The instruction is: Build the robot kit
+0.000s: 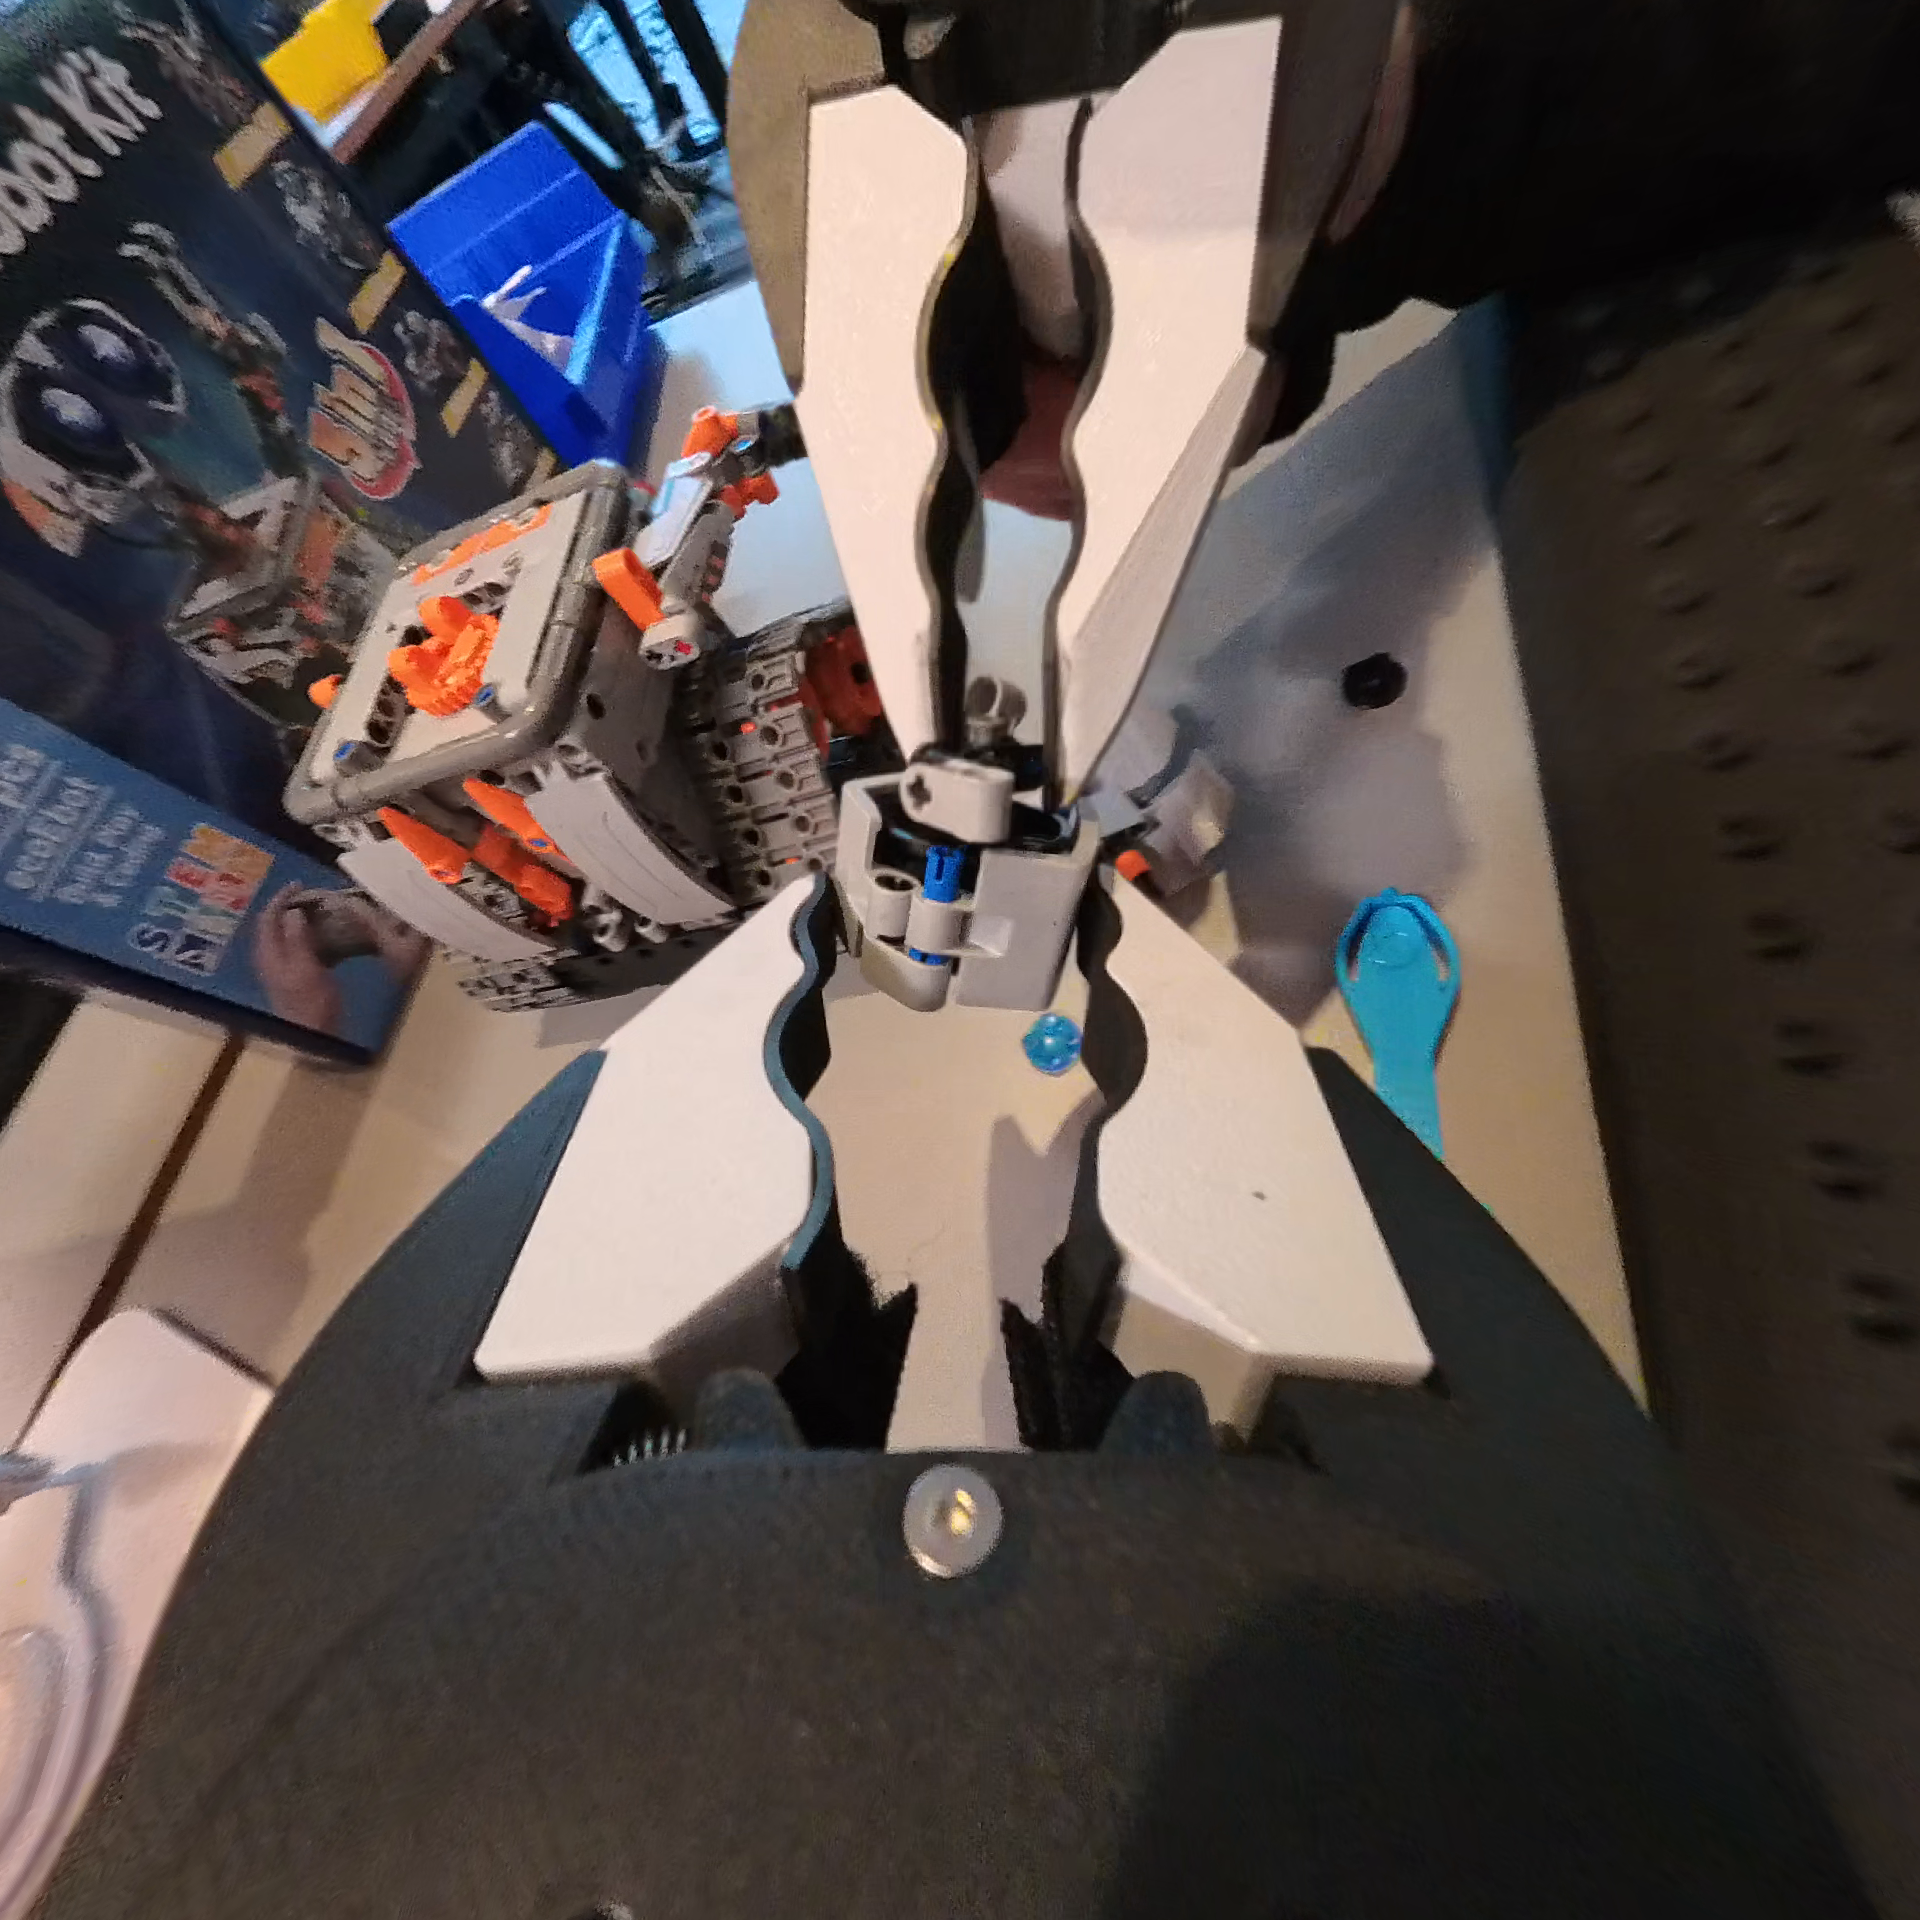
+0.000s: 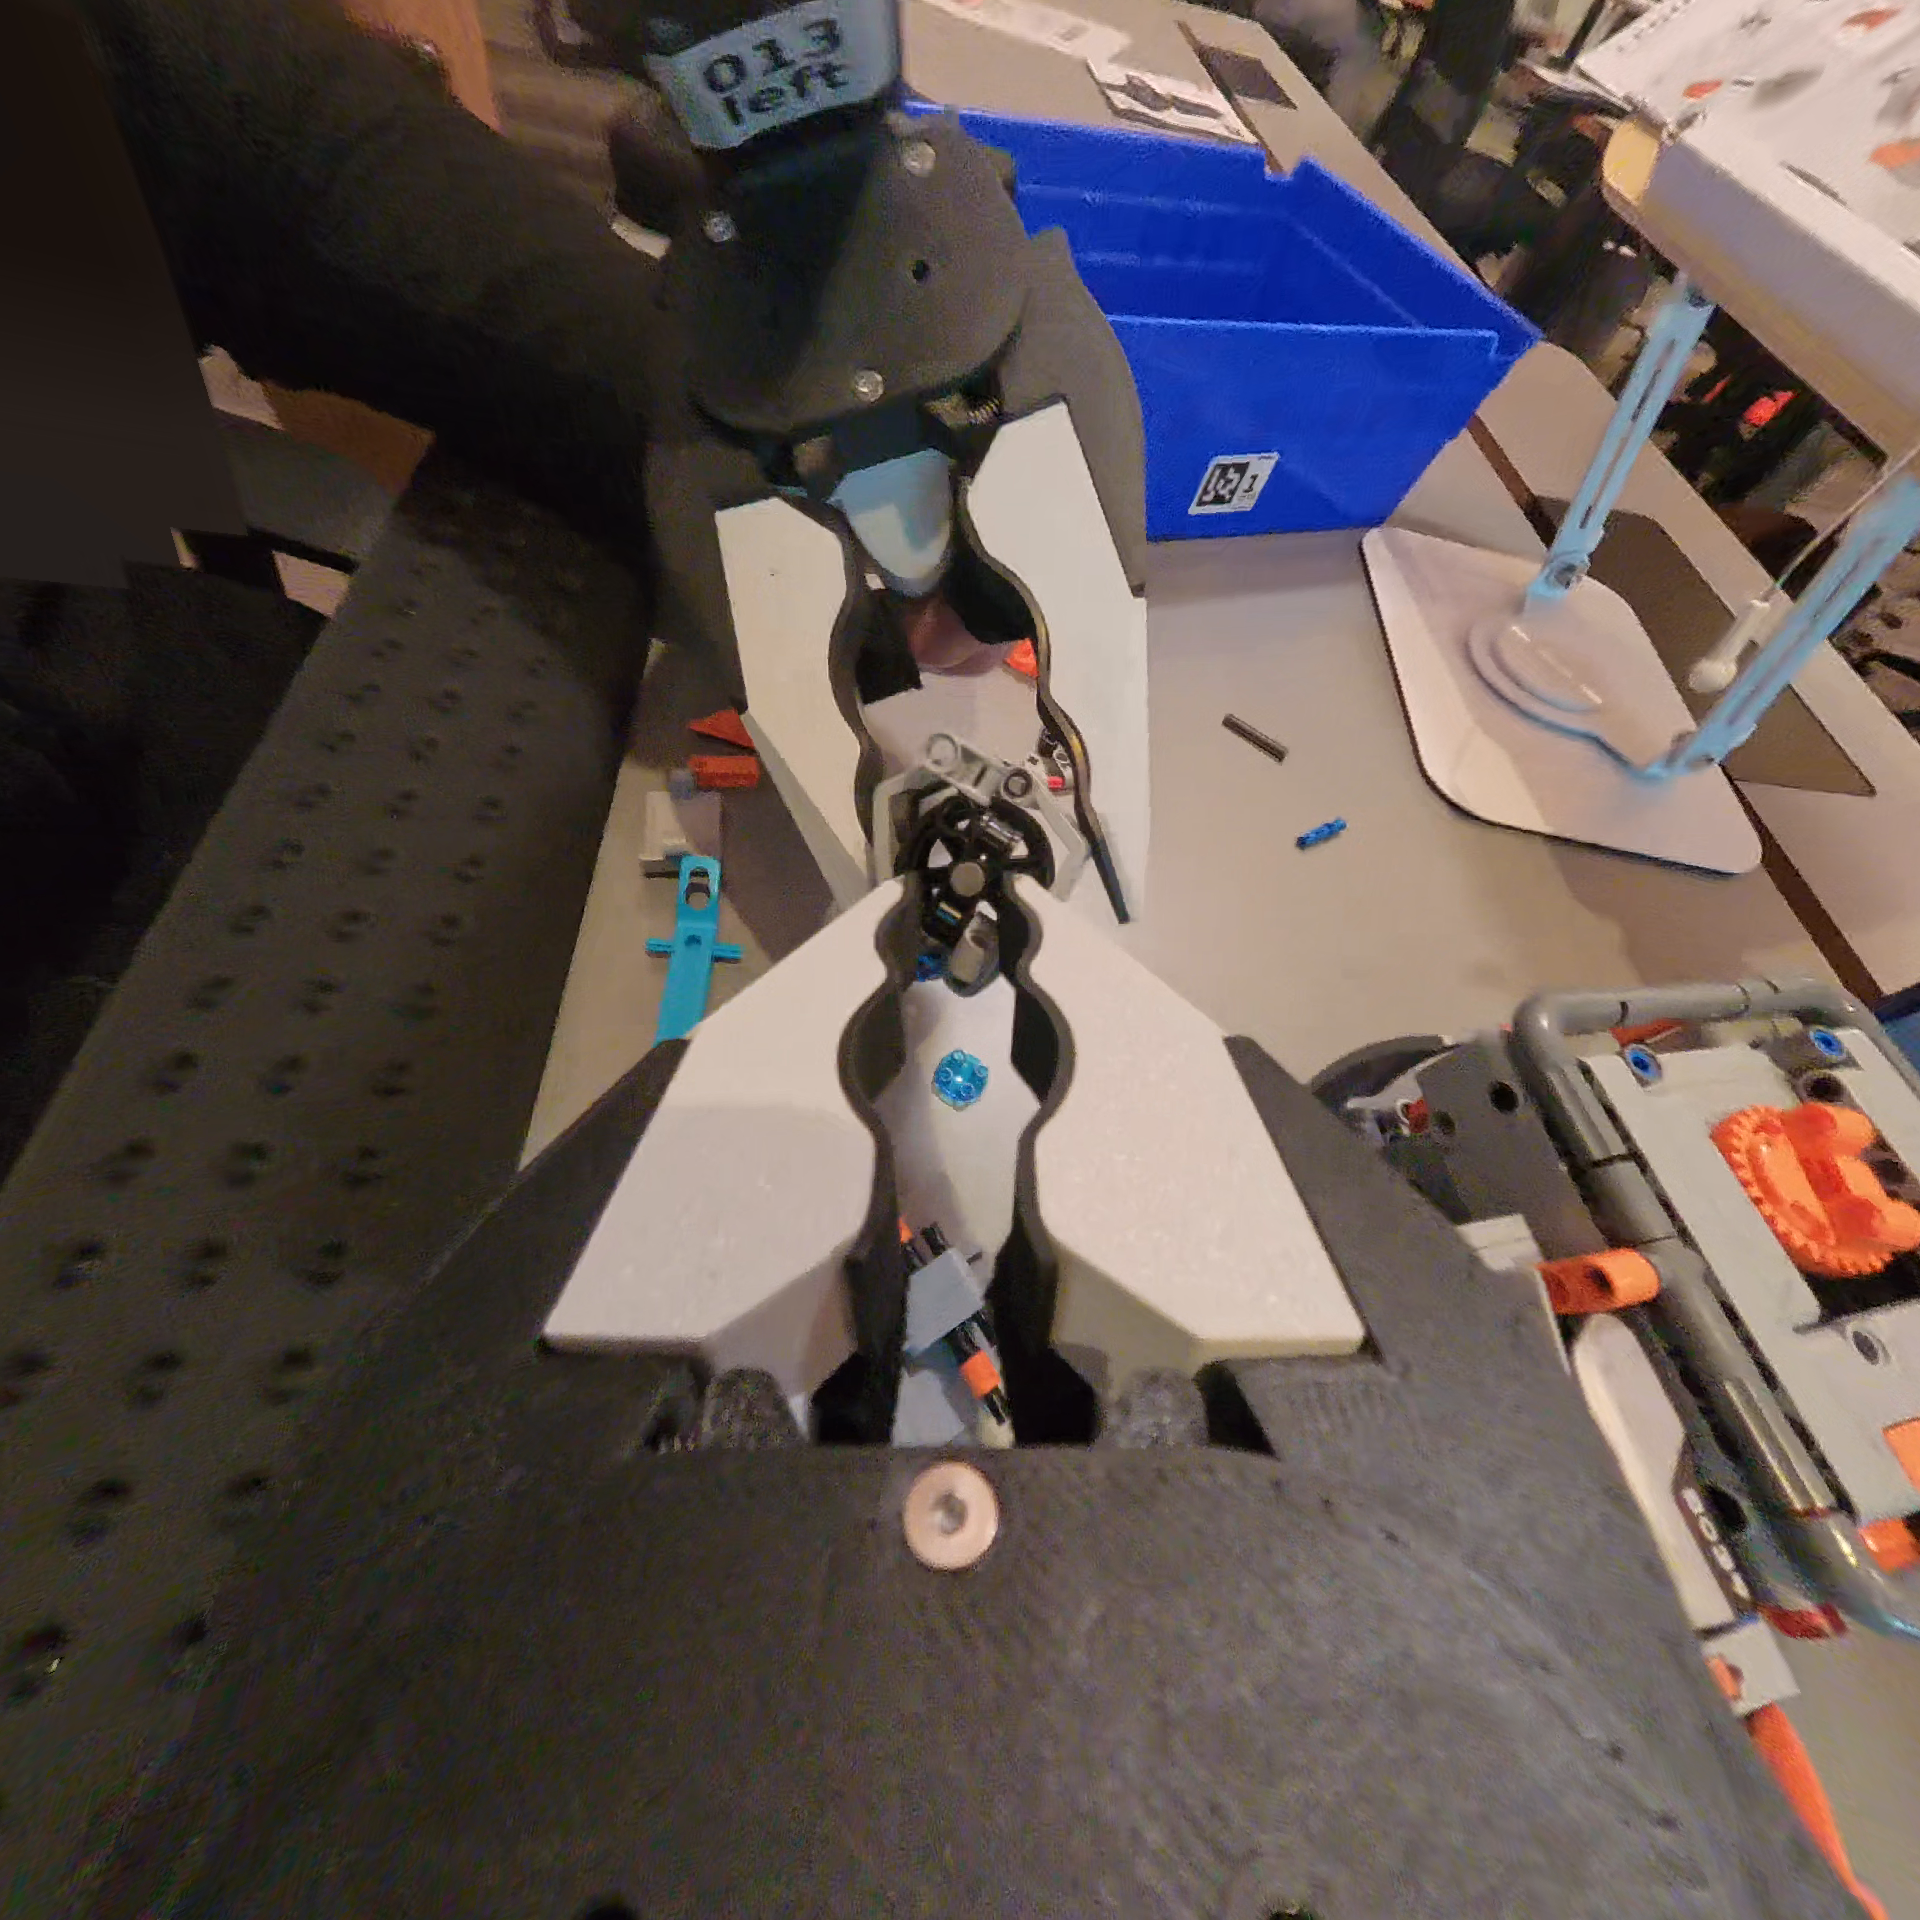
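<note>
A small grey brick assembly [image 1: 961, 894] with blue pins and a black round part [image 2: 961, 847] is held above the table between both grippers, which face each other. My left gripper [image 1: 961, 920] is shut on its grey body; it enters the right wrist view from the top [image 2: 982, 842]. My right gripper [image 2: 961, 930] is shut on the assembly's black end; it enters the left wrist view from the top [image 1: 997, 743]. A small clear-blue round stud [image 1: 1049, 1042] lies on the table below the assembly, also seen in the right wrist view [image 2: 961, 1075].
A grey and orange robot model [image 1: 499, 748] [image 2: 1714, 1247] stands close by. A turquoise brick tool [image 1: 1397, 997] [image 2: 686, 956], a blue bin [image 2: 1278, 312], a printed kit box [image 1: 156, 416], a white lamp base [image 2: 1558, 707], loose pins [image 2: 1320, 831] and a black perforated surface [image 2: 312, 935] surround the spot. My left and right fingertips are right by each other.
</note>
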